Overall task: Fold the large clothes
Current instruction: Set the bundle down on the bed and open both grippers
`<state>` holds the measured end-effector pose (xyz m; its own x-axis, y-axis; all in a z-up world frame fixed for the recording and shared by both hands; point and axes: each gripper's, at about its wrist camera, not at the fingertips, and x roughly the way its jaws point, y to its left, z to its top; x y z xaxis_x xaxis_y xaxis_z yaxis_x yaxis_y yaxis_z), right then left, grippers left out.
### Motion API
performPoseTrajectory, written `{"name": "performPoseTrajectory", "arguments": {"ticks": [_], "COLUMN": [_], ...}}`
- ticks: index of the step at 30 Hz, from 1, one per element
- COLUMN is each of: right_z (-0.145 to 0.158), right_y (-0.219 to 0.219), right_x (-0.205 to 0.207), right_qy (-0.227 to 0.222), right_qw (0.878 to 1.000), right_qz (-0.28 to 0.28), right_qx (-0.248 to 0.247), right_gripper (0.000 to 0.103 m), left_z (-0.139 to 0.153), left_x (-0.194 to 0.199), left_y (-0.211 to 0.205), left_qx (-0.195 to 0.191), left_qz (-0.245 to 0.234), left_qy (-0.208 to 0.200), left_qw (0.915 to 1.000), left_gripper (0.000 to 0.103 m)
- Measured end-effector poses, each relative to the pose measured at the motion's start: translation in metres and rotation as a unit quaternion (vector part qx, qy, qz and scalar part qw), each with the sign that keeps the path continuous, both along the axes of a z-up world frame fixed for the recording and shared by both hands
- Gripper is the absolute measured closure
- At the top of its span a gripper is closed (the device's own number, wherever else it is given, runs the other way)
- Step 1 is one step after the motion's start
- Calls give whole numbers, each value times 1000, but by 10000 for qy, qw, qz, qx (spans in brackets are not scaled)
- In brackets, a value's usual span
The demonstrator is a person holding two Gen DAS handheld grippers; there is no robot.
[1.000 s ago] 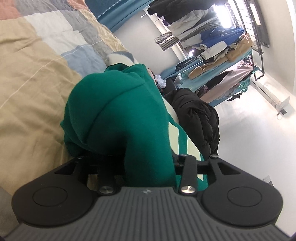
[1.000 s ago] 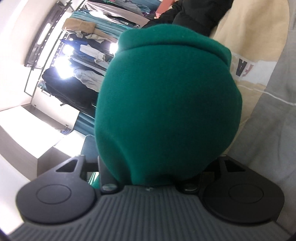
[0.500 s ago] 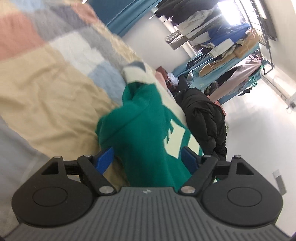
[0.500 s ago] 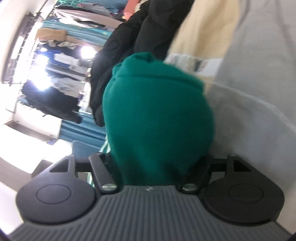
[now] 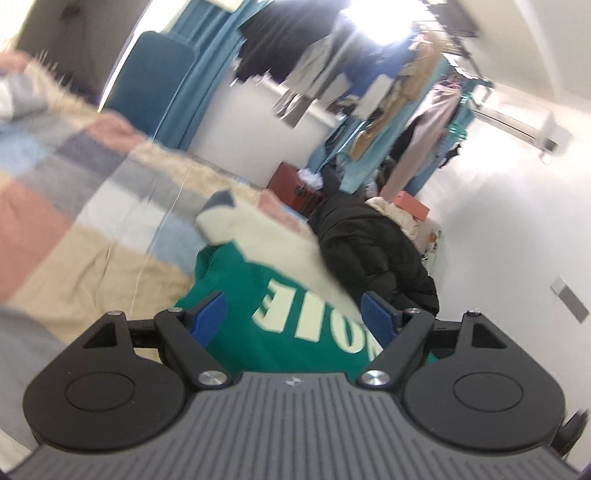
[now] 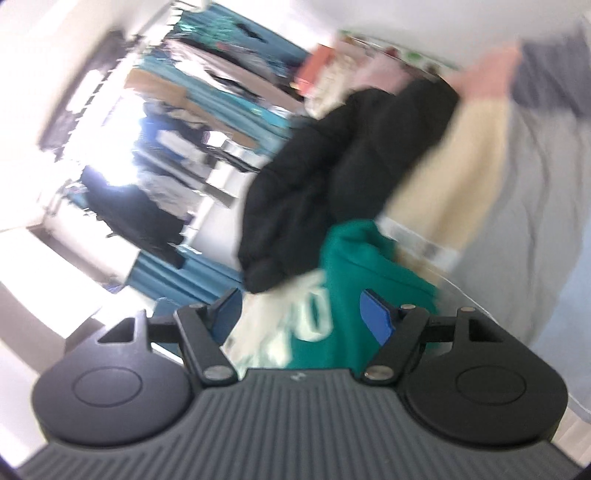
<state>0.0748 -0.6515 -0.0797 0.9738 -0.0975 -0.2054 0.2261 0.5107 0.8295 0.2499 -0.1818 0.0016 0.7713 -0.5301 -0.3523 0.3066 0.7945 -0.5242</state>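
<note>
The green sweatshirt with cream block letters (image 5: 280,295) lies on the patchwork quilt of the bed (image 5: 74,206), beside a black puffer jacket (image 5: 373,247). The left gripper (image 5: 291,314) and right gripper (image 6: 303,310) are both spread, jaws just opened, pinching nothing.

Matt green fleece sweatshirt (image 5: 280,295), soft patchwork quilt (image 5: 74,206), puffy black jacket (image 5: 369,243)

Beyond your left jaws, a patchwork quilt (image 5: 74,206) covers the bed, and behind it teal curtains (image 5: 207,70) hang against a white wall (image 5: 509,206). Up ahead, a crowded clothes rack (image 5: 373,92) stands before a glaring window (image 5: 380,22), with a wall air conditioner (image 5: 517,123) to its right.
</note>
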Motion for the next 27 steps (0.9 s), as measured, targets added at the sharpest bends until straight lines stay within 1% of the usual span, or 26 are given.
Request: {"name": "performPoseTrajectory", "arguments": {"ticks": [4, 6, 9, 11, 14, 17, 19, 23, 27], "right_z": [52, 73, 97, 108, 116, 118, 119, 116, 108], "right_y": [28, 46, 79, 100, 127, 148, 162, 192, 214], "right_x": [-8, -13, -17, -24, -32, -35, -37, -41, -44], "right_qy": [-274, -293, -299, -303, -315, -303, -276, -136, 82], "right_qw": [9974, 9937, 9843, 9774, 9680, 9612, 9556, 9423, 9273], "right_qz": [268, 462, 730, 845, 1071, 1317, 1458, 1648, 1693], "right_qx": [-615, -976, -1576, -1914, -2247, -2405, -2548, -2909, -3337], "right_gripper": [29, 29, 29, 29, 29, 29, 29, 29, 29], "left_z": [43, 59, 77, 85, 91, 91, 88, 77, 66], "left_x": [-36, -54, -81, -99, -122, -139, -147, -158, -166], "left_y": [-8, -11, -16, -18, -15, -12, -9, -5, -7], "left_qx": [496, 700, 924, 1070, 1193, 1258, 1297, 1311, 1581], "left_qz": [-148, -216, -305, -277, -306, -389, -392, -582, -443], "left_qy": [-571, -785, -1070, -1283, -1451, -1491, -1464, -1341, -1410], "left_qw": [9970, 9942, 9895, 9856, 9817, 9800, 9799, 9805, 9763], "left_gripper": [20, 20, 20, 20, 20, 20, 20, 20, 20]}}
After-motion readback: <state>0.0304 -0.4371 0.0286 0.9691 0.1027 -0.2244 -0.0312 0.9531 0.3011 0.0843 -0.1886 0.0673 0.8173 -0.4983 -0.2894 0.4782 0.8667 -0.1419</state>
